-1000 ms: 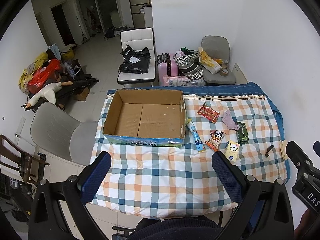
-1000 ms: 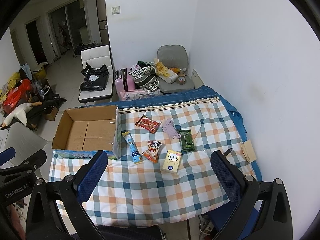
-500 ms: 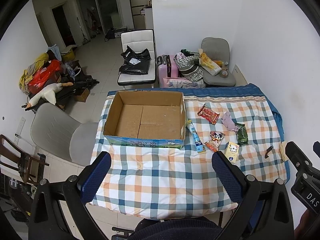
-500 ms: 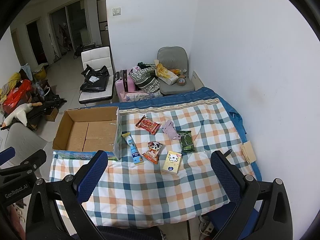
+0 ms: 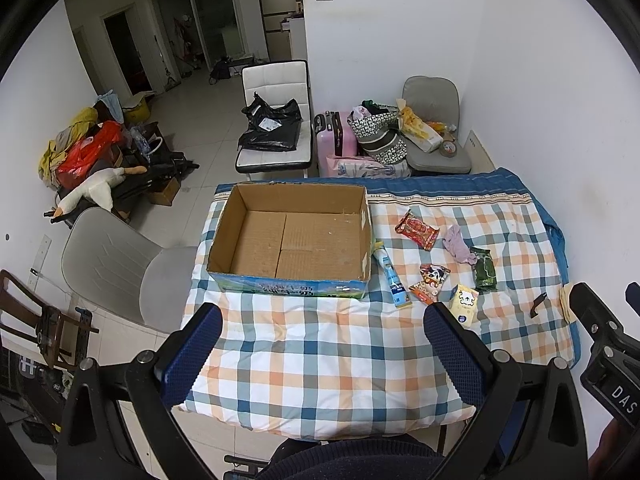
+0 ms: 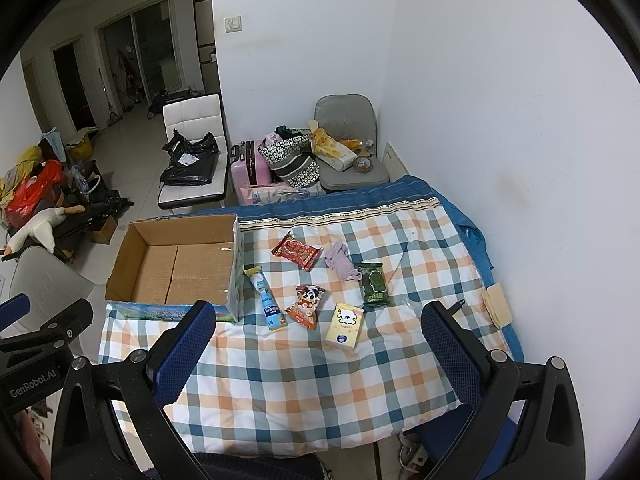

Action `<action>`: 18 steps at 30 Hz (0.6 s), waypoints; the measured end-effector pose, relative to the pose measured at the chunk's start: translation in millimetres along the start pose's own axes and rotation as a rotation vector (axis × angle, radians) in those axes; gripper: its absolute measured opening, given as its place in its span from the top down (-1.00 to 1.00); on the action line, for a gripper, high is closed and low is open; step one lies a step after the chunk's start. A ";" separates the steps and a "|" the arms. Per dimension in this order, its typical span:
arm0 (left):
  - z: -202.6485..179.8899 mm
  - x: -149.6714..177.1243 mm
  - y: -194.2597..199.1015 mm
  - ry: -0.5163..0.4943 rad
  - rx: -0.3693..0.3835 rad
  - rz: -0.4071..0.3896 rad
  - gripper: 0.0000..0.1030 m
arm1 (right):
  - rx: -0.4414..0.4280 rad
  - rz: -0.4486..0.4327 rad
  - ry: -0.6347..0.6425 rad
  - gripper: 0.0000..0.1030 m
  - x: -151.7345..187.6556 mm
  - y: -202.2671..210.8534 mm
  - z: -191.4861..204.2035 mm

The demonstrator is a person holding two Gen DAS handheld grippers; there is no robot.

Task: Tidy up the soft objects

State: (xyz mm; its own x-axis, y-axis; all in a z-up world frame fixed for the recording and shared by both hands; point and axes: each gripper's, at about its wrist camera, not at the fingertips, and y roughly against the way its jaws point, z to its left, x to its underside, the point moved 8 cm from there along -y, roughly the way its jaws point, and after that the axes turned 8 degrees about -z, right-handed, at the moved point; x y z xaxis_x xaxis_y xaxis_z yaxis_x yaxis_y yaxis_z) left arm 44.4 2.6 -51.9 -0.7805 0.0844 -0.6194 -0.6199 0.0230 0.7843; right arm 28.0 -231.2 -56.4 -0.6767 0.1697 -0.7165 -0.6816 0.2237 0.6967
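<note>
Above the desk (image 5: pixel 320 360), both my fingers spread and empty, snack packets (image 6: pixel 306 304) laid beside cardboard box (image 5: pixel 292 240) for easy loading.

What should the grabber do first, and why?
Probably lower the right hand-held gripper toward the yellow tissue pack, the nearest item. Both hand-held grippers are open and hold nothing, the cardboard box is empty, and all the soft items lie on the checked cloth.

White walls (image 6: pixel 480 80) meet a pale tiled floor (image 5: pixel 192 128); a white chair (image 5: pixel 276 120), grey chair (image 5: pixel 432 120) and pink suitcase (image 5: pixel 336 136) stand behind the bench.
</note>
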 end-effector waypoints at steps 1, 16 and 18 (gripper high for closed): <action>-0.5 1.3 0.6 0.001 0.001 0.000 -1.00 | -0.002 0.002 -0.001 -1.00 -0.6 -0.1 0.9; -15.8 -16.2 -14.7 -0.006 0.010 0.023 -1.00 | 0.001 0.011 -0.016 -1.00 0.7 -2.2 1.7; -25.2 -20.1 -31.1 -0.006 0.020 0.022 -1.00 | 0.008 0.023 -0.035 -1.00 -1.4 -7.2 -2.5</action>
State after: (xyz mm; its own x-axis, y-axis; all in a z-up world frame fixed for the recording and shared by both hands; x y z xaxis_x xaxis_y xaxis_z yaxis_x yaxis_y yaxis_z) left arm 77.3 -24.9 -64.7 -0.7934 0.0915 -0.6018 -0.6008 0.0414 0.7984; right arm 33.2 -235.4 -60.3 -0.6818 0.2079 -0.7013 -0.6639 0.2267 0.7126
